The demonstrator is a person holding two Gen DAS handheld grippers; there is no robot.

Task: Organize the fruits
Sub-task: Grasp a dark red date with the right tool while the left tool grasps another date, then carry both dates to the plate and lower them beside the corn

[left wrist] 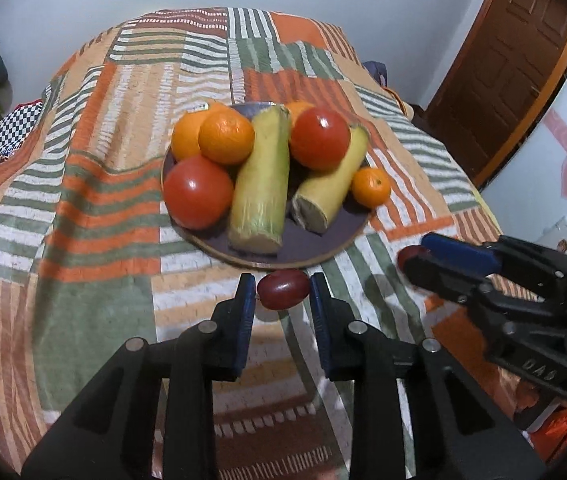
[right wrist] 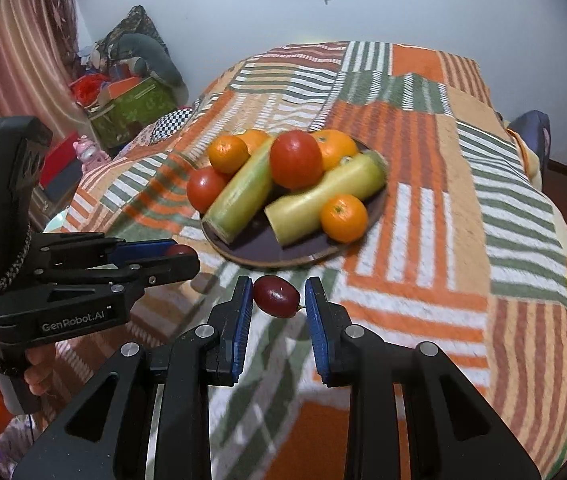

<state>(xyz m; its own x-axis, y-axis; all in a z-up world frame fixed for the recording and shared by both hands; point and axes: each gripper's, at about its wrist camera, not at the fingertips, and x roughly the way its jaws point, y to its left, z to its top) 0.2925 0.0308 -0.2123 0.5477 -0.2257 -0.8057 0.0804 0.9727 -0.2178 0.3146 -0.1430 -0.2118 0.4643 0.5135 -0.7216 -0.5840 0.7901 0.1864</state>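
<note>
A dark round plate on a striped blanket holds two tomatoes, several oranges and two pale yellow-green gourds. My left gripper is shut on a small dark red fruit, held just in front of the plate. My right gripper is shut on another small dark red fruit, also near the plate's front edge. Each gripper shows in the other's view, the right and the left.
The striped blanket covers a bed that drops off on all sides. A brown door stands at the right. Boxes and clutter sit at the far left by a curtain.
</note>
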